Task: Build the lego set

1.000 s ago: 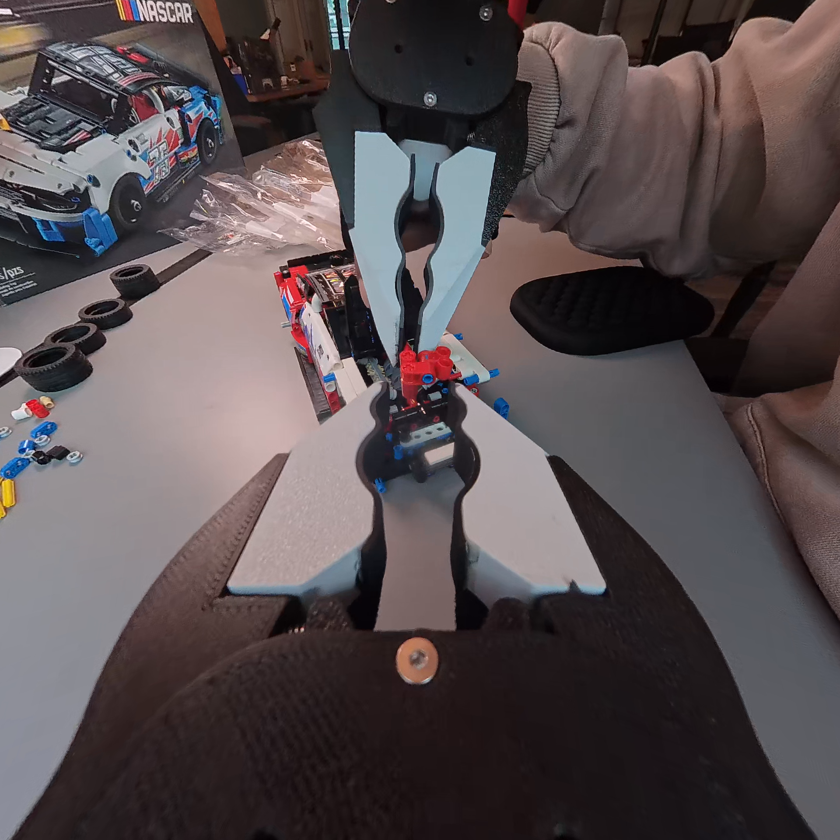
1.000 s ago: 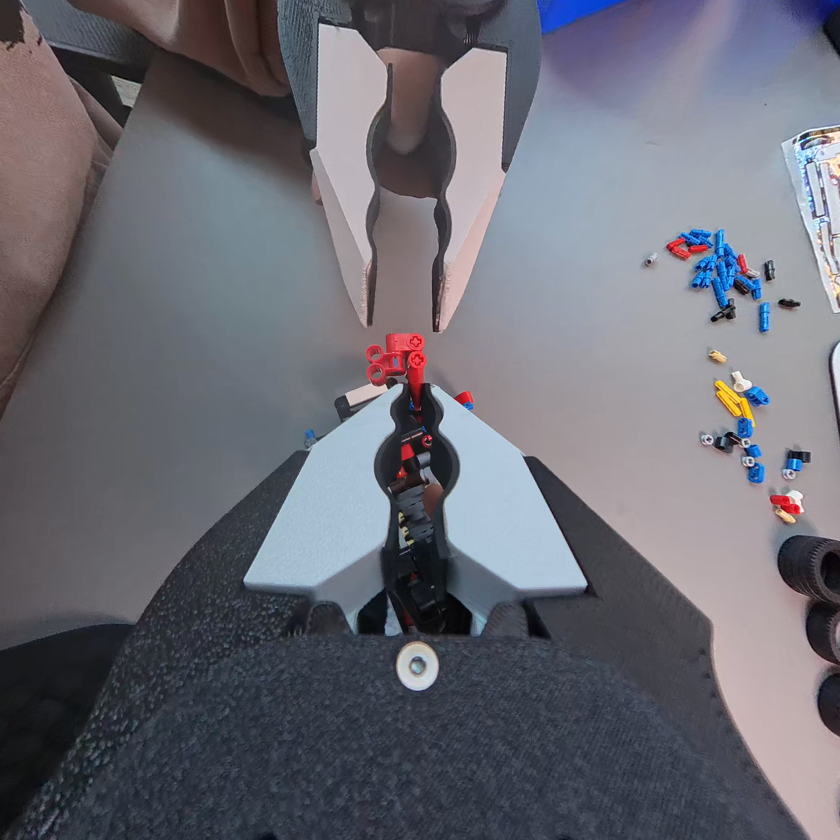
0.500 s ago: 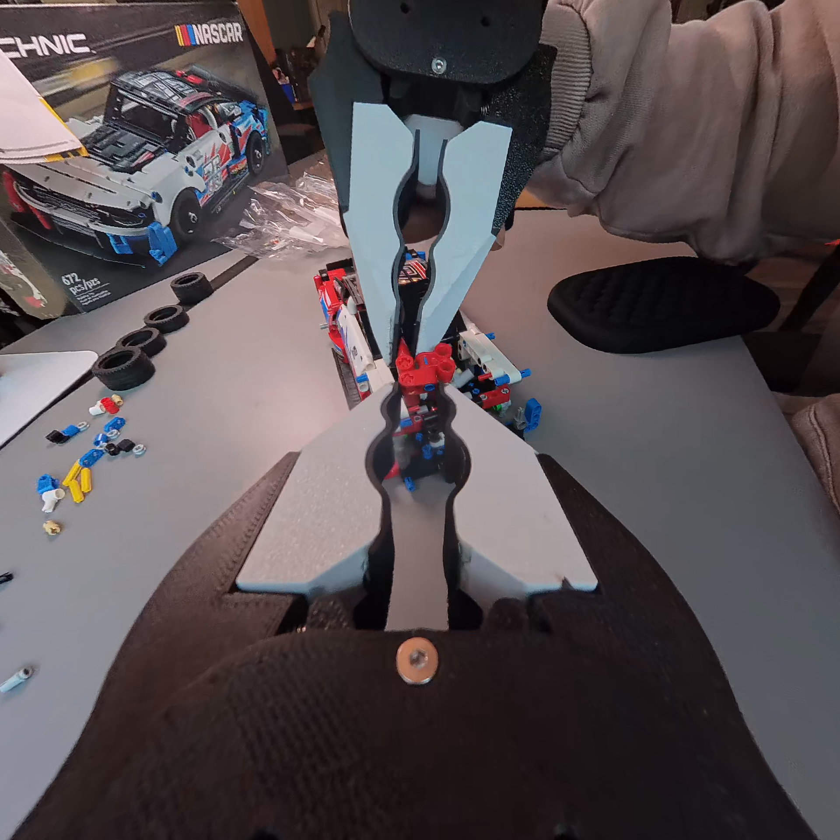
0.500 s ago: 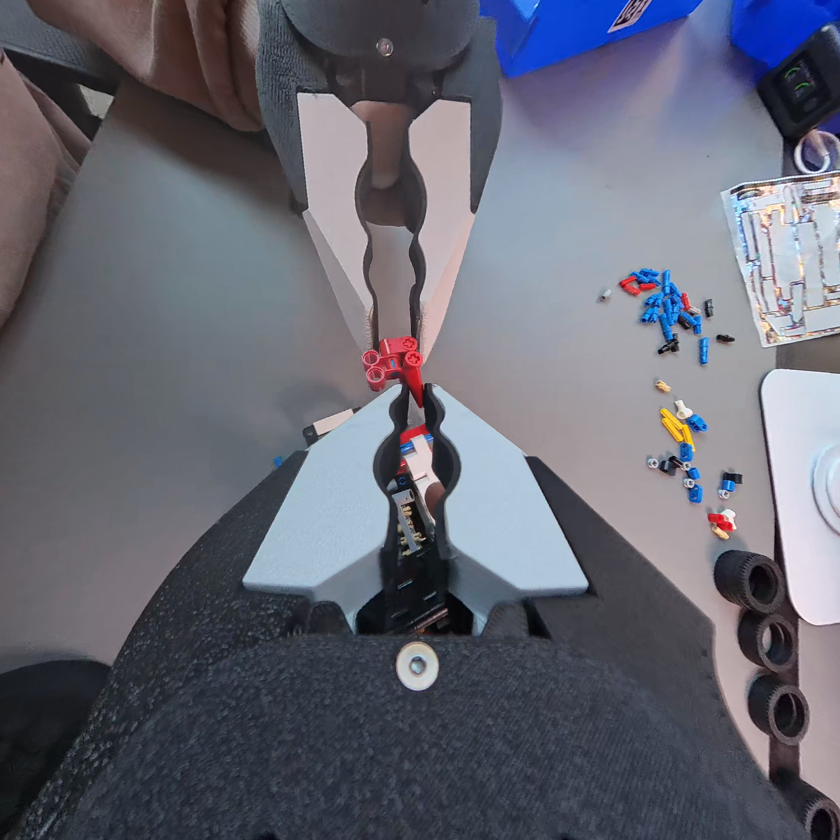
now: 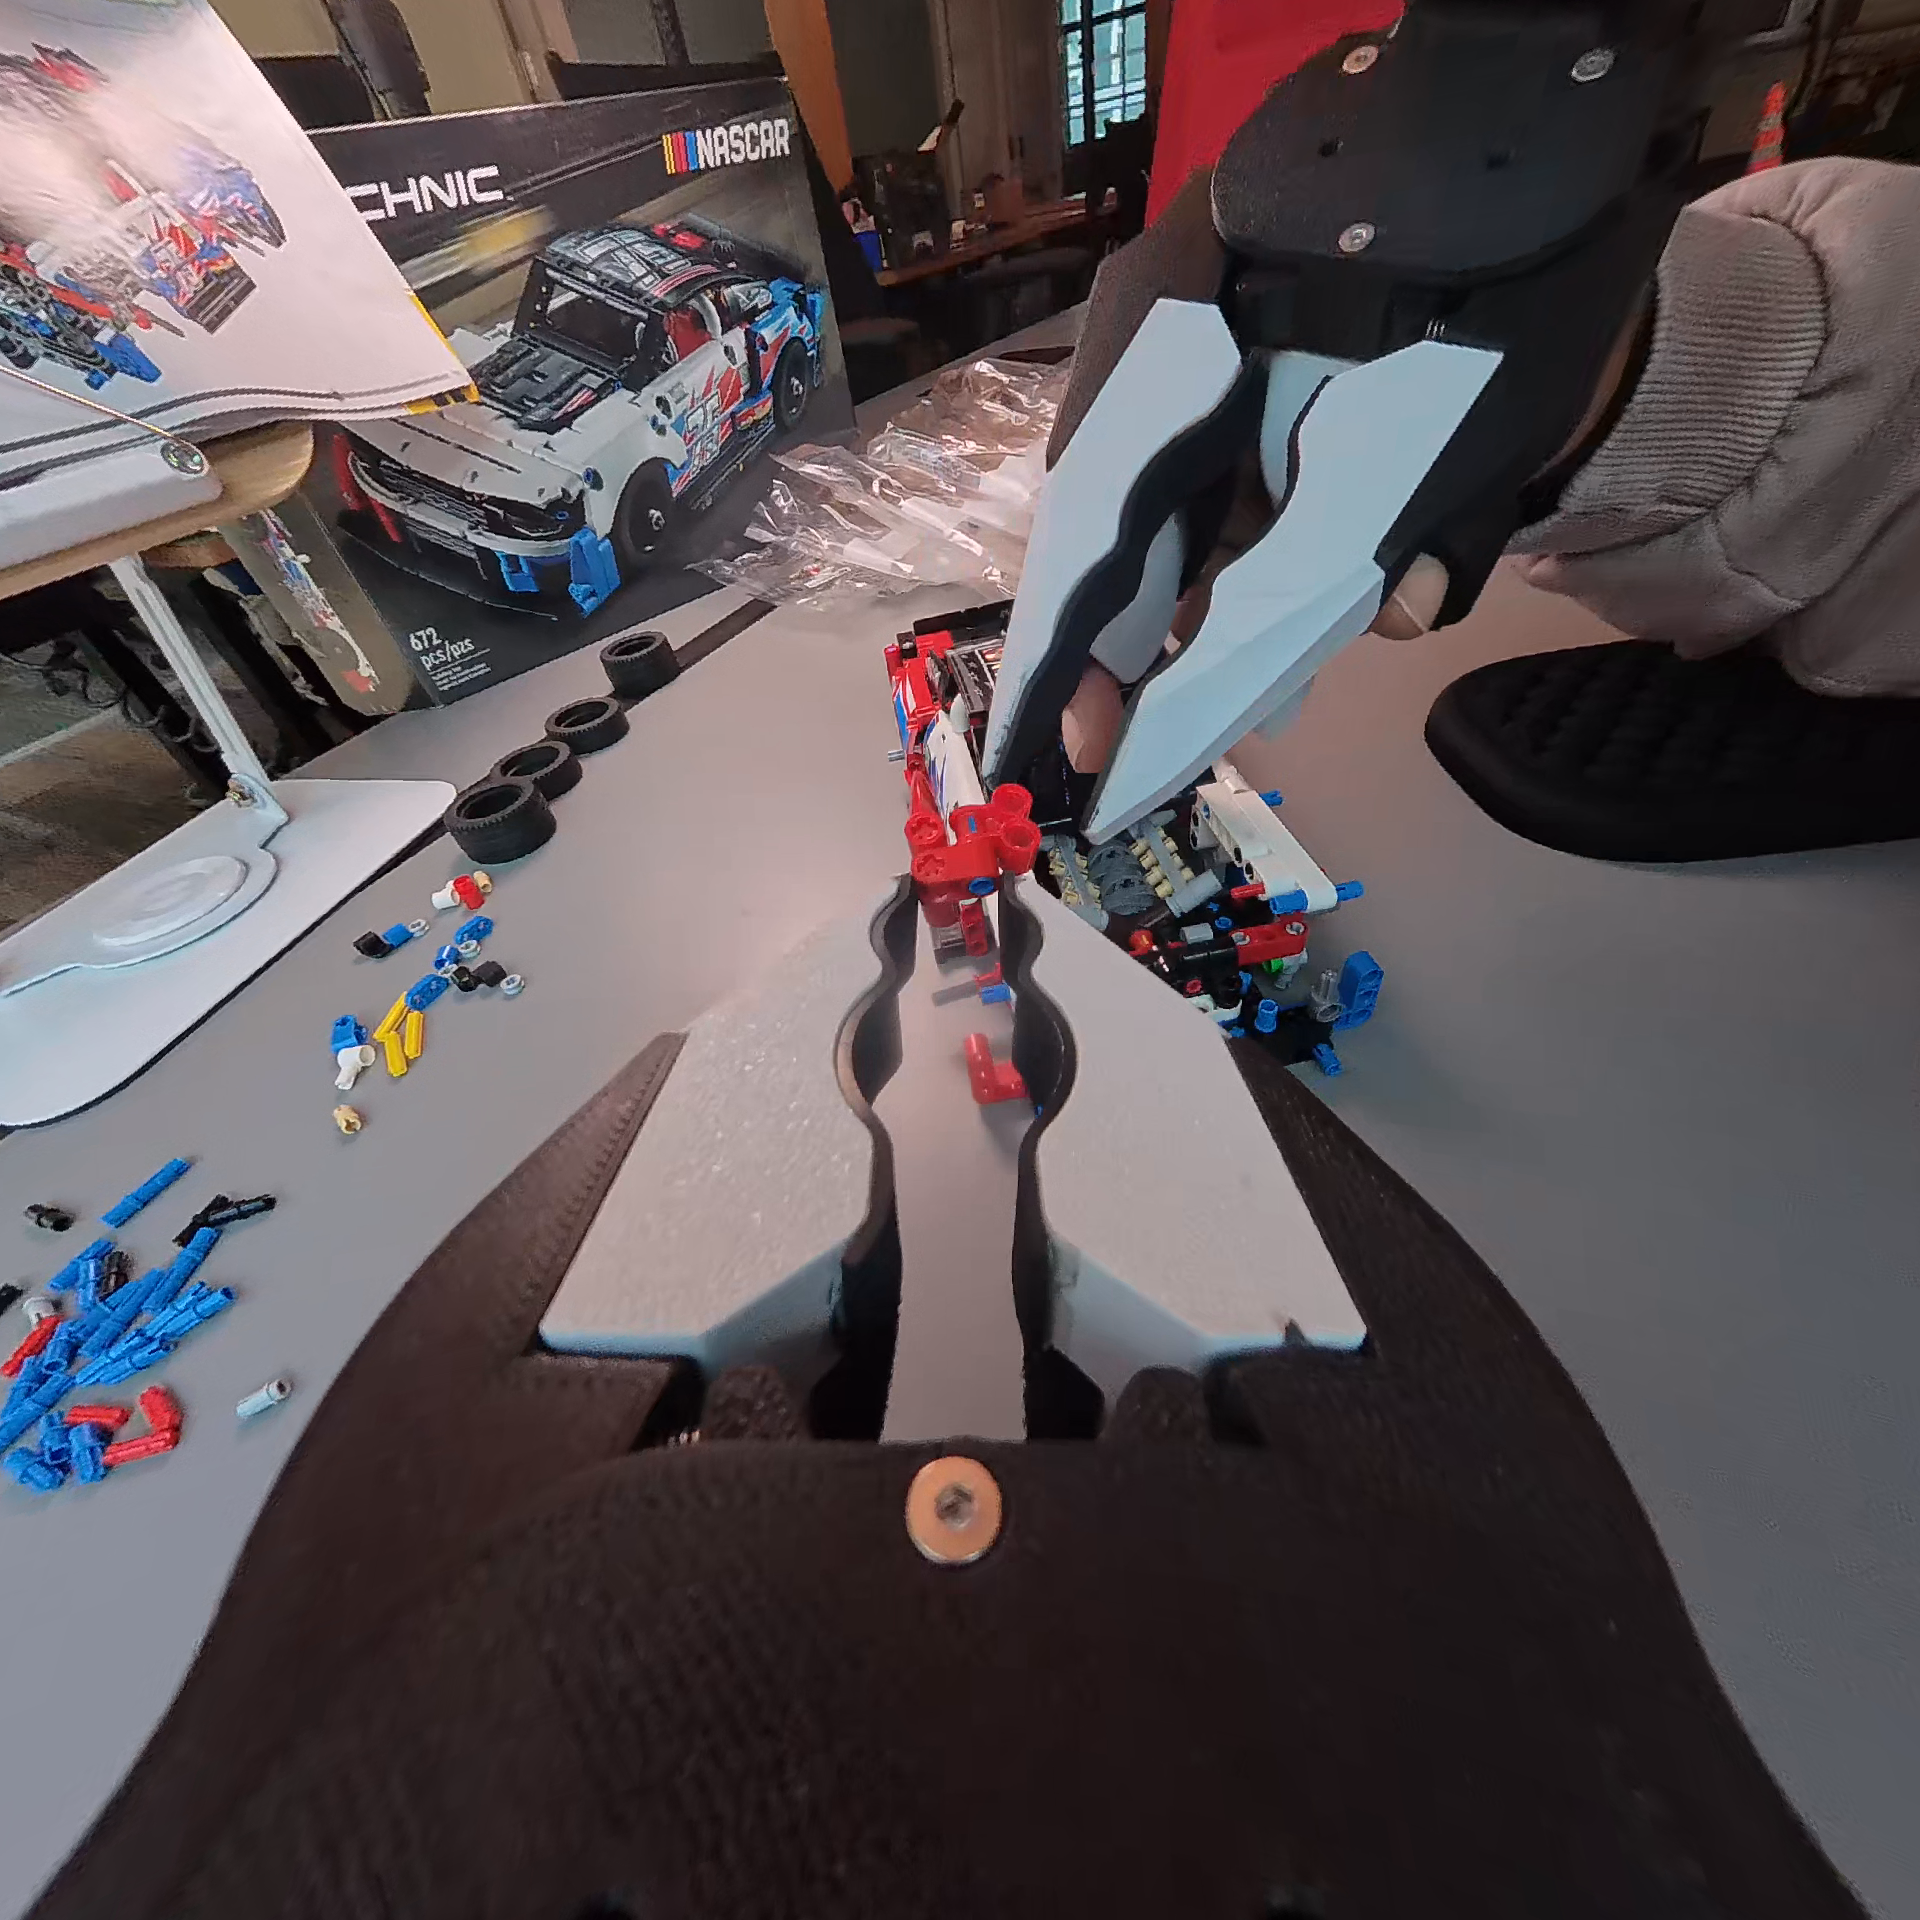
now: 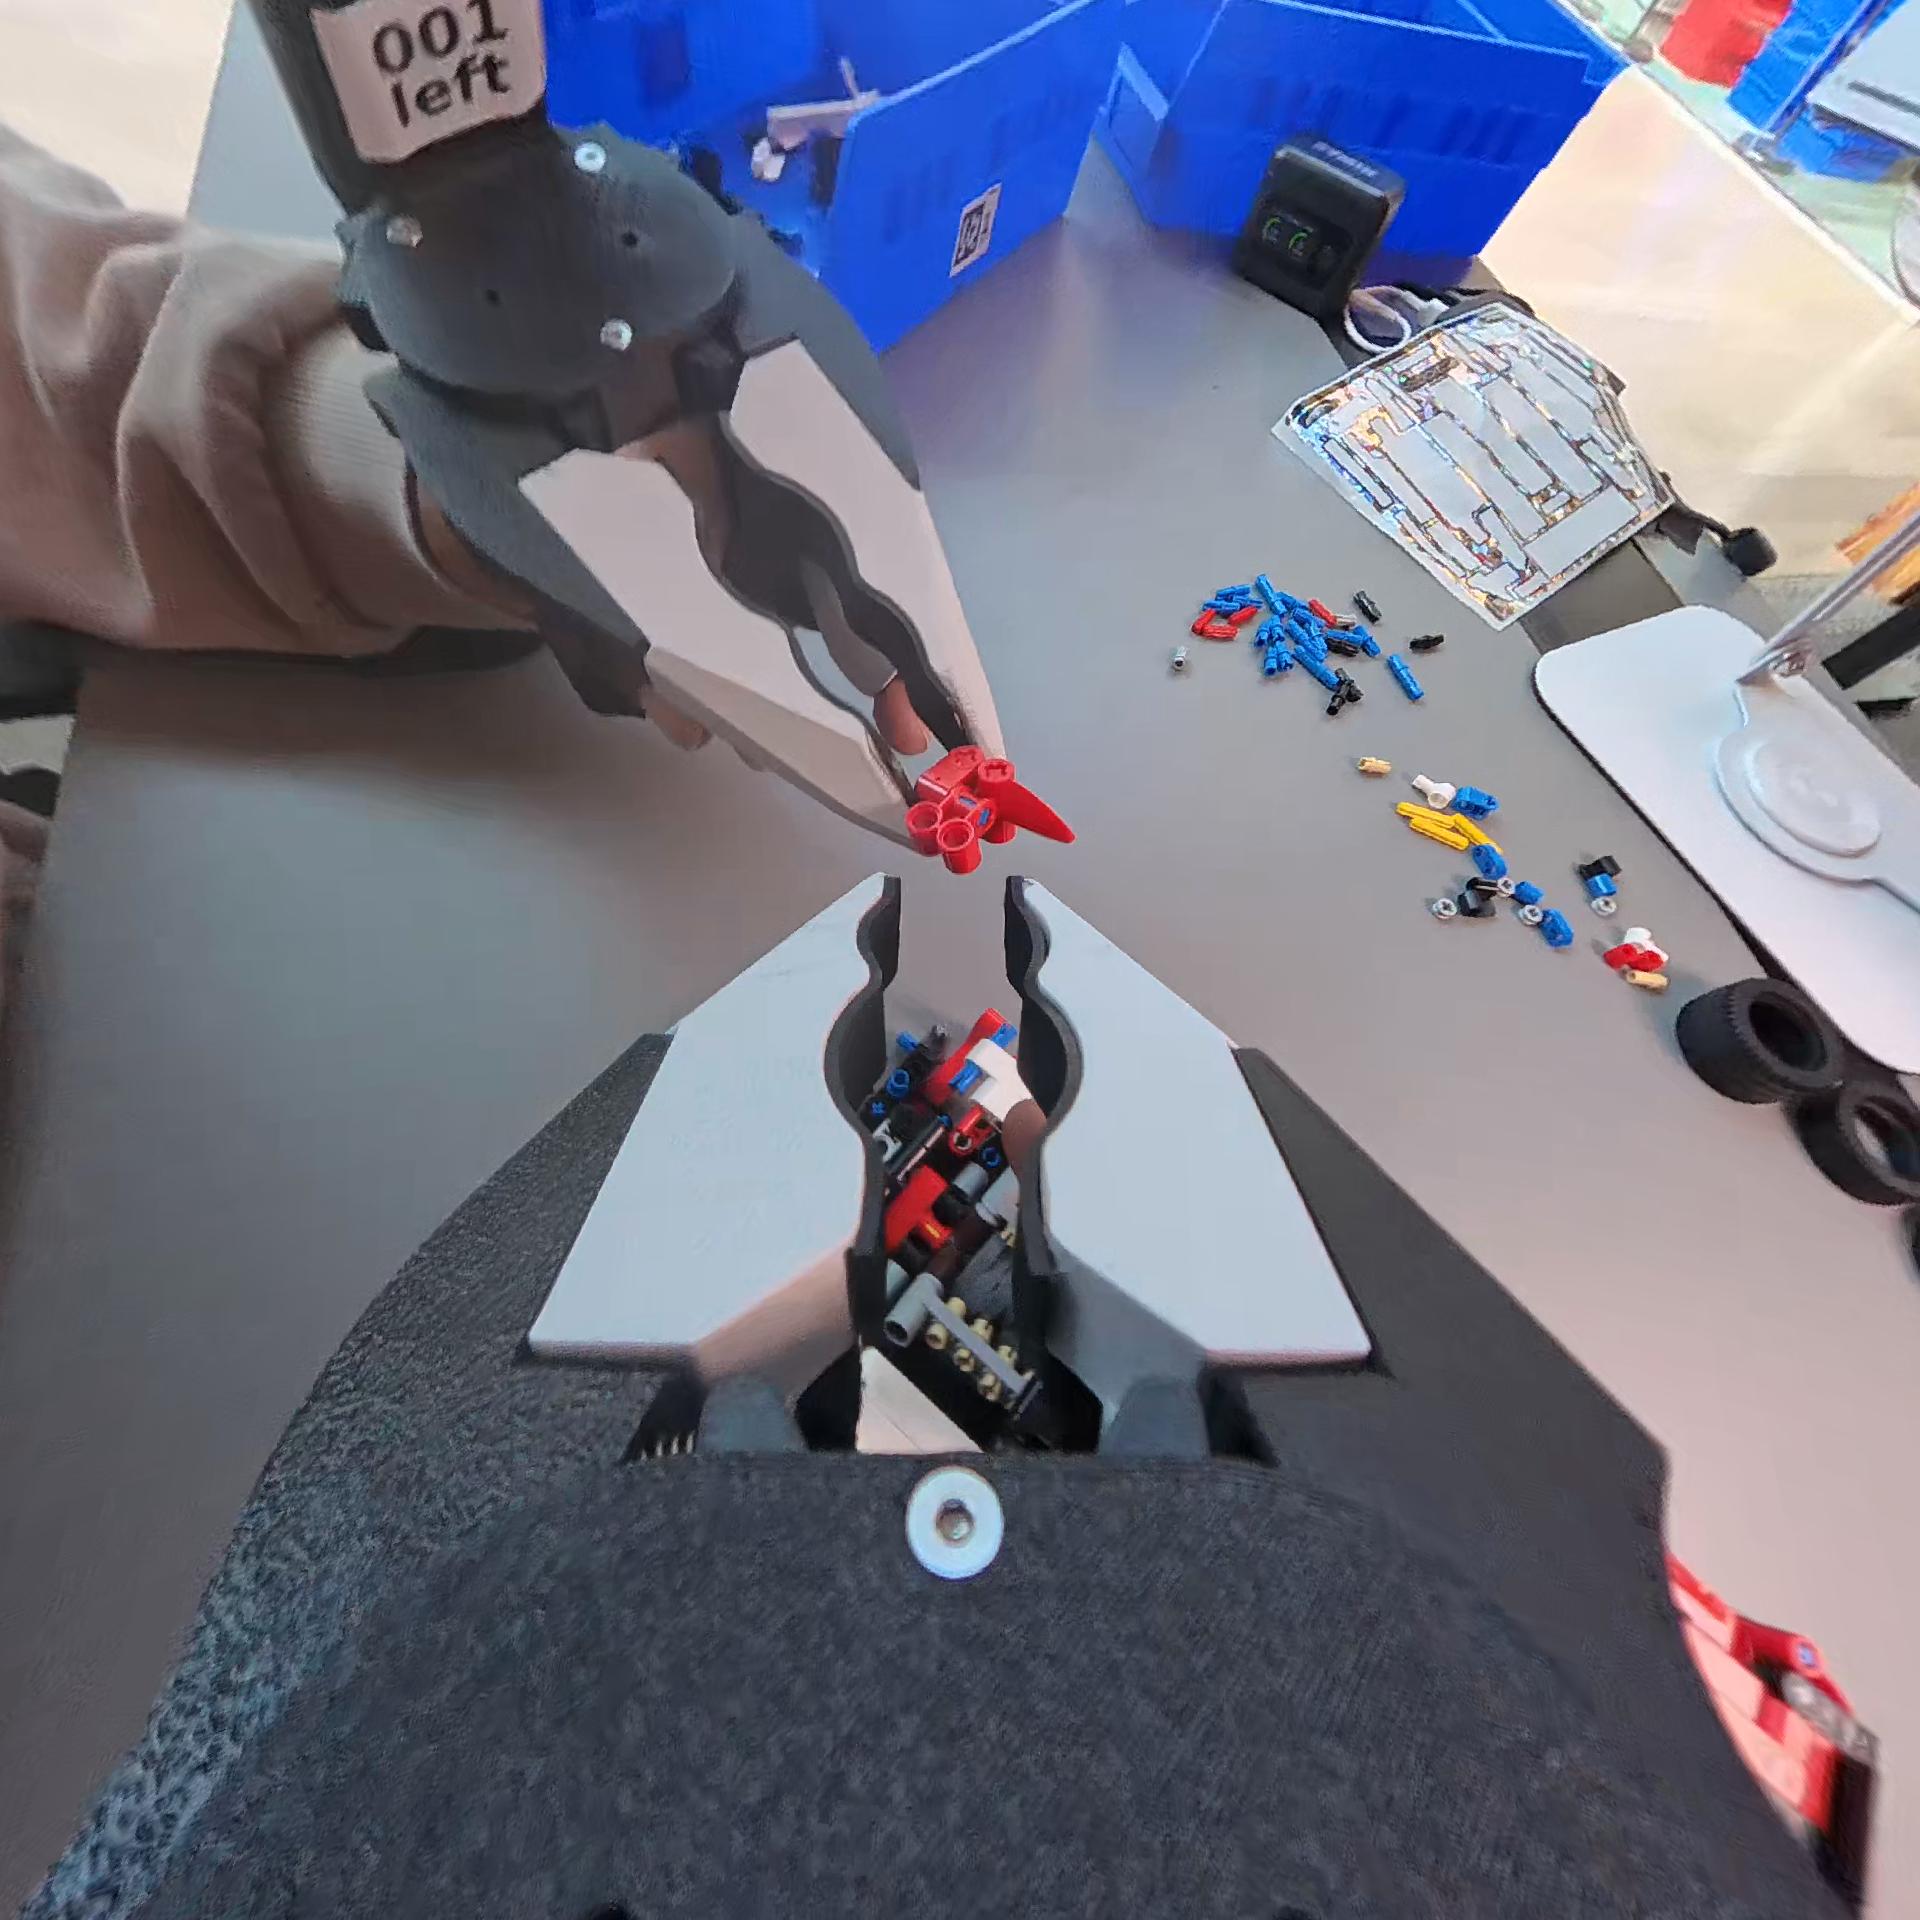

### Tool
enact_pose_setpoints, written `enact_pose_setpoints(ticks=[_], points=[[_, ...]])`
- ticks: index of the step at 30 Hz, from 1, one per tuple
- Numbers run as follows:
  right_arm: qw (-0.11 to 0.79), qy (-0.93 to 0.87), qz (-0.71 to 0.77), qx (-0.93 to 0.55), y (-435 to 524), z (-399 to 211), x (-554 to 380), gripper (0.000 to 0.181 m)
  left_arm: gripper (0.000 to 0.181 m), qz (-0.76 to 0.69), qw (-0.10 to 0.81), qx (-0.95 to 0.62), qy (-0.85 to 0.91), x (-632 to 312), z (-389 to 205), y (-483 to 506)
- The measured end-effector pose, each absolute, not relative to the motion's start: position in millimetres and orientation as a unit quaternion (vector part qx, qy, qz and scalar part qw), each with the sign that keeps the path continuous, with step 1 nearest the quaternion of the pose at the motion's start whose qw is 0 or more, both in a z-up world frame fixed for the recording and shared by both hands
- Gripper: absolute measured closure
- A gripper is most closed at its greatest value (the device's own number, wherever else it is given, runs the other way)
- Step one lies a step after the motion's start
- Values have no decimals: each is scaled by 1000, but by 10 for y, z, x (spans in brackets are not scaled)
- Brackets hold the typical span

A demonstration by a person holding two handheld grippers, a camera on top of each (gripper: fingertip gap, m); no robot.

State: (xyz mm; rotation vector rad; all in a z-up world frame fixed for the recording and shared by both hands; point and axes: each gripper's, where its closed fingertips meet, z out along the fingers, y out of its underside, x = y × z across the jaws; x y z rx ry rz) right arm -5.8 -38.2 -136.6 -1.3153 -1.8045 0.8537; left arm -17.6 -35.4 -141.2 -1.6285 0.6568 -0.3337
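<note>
Between the two sets of tongs, the red connector piece [image 6: 971, 816] has changed hands: half a second ago my right tongs [image 6: 943, 883] were closed on it, and now the left tongs [image 5: 956, 883] are clamped on it alone, holding it above the surface [image 5: 727, 769]. My right tongs stand apart with nothing between their tips, drawn back over the half-built car [image 5: 1184, 883], which lies on the surface just beyond the piece. I judge the handover done; fitting the piece to the car comes next.
</note>
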Motion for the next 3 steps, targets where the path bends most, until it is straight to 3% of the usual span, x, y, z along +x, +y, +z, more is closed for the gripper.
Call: enact_pose_setpoints(ticks=[3], points=[[374, -655, 370, -543, -378, -1301, -93, 164, 168, -121, 631, -704, 303, -124, -1420, -366]])
